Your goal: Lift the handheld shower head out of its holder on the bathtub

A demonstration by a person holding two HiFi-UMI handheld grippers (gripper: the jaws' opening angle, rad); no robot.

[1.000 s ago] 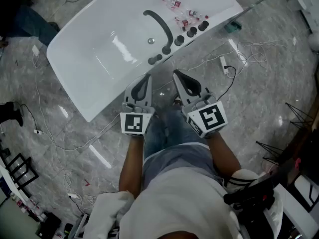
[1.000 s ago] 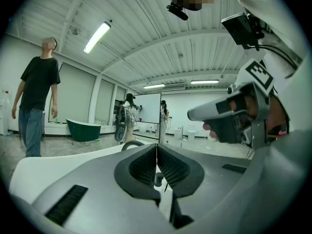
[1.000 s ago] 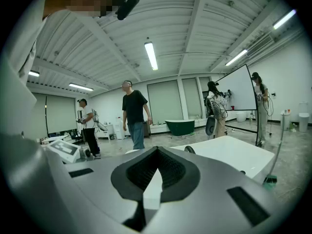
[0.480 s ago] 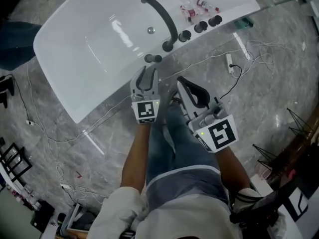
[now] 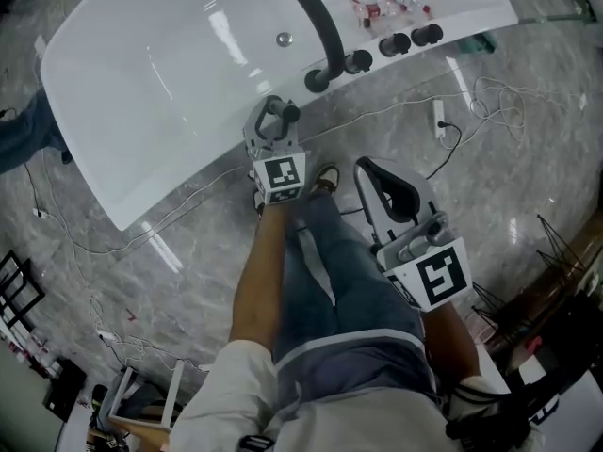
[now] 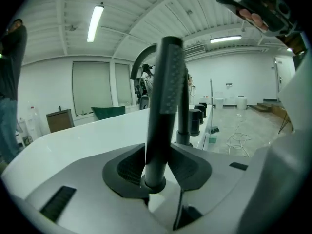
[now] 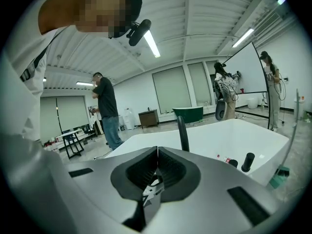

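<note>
Left gripper (image 5: 272, 121) is now clamped on the handheld shower head (image 6: 165, 91). In the left gripper view, both pads press against the dark, upright handle, one on each side. Right gripper (image 5: 373, 171) is closed on nothing; its pads meet along a single line in the right gripper view.

Change over the last second:
- One second ago both grippers hung side by side above the floor (image 5: 141, 281), short of the bathtub (image 5: 170, 83).
- Half a second ago the left one had reached the near rim, its jaws pointing at the shower head.
- Now it sits at that rim with the handle between its jaws. The right one has dropped back beside my operator's leg, well apart from the tub.

Location of the task item: the shower head stands on the near rim of the bathtub, just beside the foot of the curved spout (image 5: 316, 22) and near the row of knobs (image 5: 394, 43). A round collar (image 6: 155, 183) rings the lower end of the handle. I take this to be the holder, so I judge the head to be seated and not yet raised.

Meaning for the task: approach and grasp look complete, and only the lift remains. I would draw the handle straight up along its own axis. A sideways pull could bind it in the collar or let it slip through the pads.
</note>
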